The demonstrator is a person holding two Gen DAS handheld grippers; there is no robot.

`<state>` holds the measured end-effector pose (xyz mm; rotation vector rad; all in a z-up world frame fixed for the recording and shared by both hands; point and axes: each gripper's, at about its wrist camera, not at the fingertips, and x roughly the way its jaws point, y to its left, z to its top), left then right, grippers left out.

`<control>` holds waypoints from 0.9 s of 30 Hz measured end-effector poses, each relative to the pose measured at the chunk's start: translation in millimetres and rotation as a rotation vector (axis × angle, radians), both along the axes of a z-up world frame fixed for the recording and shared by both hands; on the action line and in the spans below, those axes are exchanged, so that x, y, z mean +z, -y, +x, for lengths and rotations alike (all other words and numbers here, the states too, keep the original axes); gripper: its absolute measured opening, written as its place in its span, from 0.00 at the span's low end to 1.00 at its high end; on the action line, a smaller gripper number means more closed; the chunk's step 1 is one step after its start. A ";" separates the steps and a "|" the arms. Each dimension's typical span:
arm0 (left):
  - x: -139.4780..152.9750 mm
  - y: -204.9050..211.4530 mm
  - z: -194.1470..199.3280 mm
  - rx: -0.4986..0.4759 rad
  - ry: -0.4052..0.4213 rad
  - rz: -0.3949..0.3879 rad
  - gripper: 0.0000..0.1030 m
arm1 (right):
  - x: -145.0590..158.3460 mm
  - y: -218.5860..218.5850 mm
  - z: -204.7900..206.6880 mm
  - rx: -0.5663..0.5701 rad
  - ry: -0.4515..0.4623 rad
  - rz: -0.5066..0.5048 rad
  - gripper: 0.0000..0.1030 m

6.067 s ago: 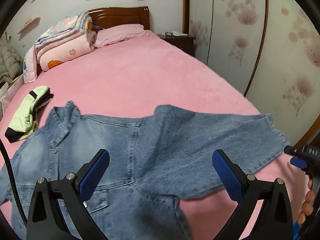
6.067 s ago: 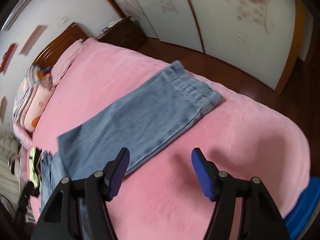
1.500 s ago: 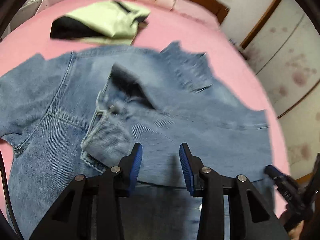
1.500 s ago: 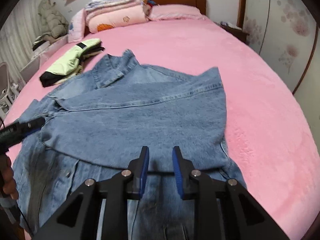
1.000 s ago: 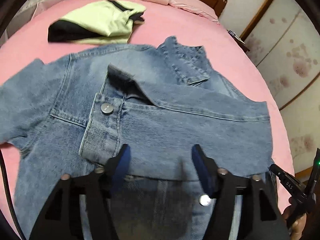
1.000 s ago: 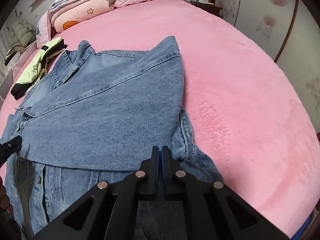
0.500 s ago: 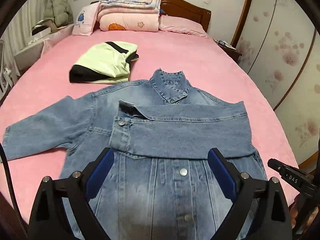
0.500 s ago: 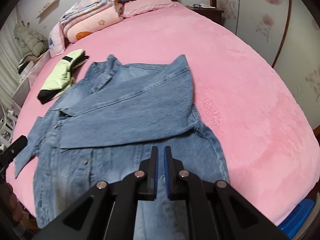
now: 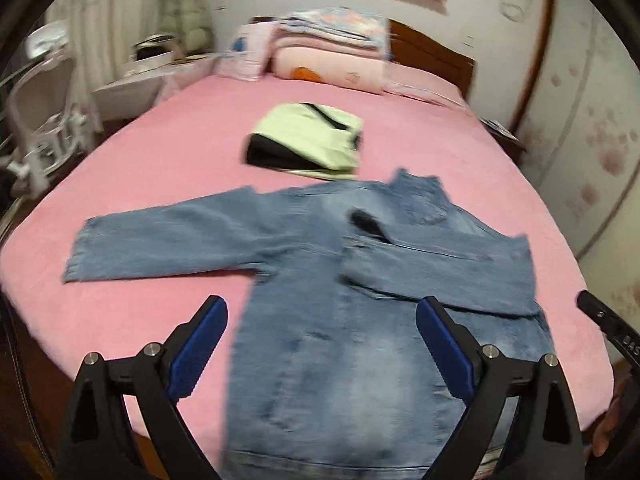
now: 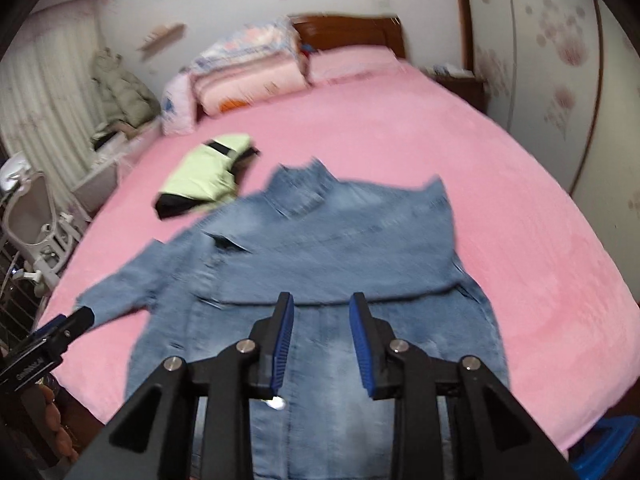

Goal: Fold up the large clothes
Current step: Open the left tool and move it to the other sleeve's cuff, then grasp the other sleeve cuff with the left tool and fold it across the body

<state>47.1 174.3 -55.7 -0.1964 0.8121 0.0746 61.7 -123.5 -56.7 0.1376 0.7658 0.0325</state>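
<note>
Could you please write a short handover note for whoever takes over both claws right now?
Left claw: open wide, empty, above the bed.
Right claw: jaws opening, nothing between them.
Denim jacket: lies flat, front up, on the pink bed. One sleeve is folded across the chest; the other sleeve is spread out to the side.
A folded green garment lies beyond the collar.
Left: fold in the spread sleeve, then the body.
</note>
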 end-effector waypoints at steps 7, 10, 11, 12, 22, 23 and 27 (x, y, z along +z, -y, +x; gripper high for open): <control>-25.6 -111.8 -7.2 0.133 -0.044 -0.068 0.92 | -3.5 -78.5 21.2 0.128 -0.010 -0.060 0.28; -40.4 -160.5 -4.2 0.201 -0.051 -0.086 0.92 | -12.2 -123.1 37.0 0.192 -0.015 -0.101 0.28; -47.1 -178.1 -1.0 0.235 -0.060 -0.094 0.92 | -15.3 -133.7 41.6 0.208 -0.022 -0.099 0.28; -53.3 -192.0 0.0 0.261 -0.069 -0.104 0.92 | -20.9 -150.6 50.2 0.234 -0.033 -0.094 0.28; -155.8 -312.6 39.2 0.406 -0.105 -0.466 0.81 | -72.7 -272.5 98.9 0.387 -0.088 -0.113 0.28; -166.8 -320.3 42.8 0.417 -0.113 -0.505 0.78 | -77.1 -278.9 100.9 0.399 -0.094 -0.111 0.28; -204.4 -340.7 54.7 0.476 -0.130 -0.604 0.67 | -92.7 -297.9 105.3 0.431 -0.118 -0.119 0.28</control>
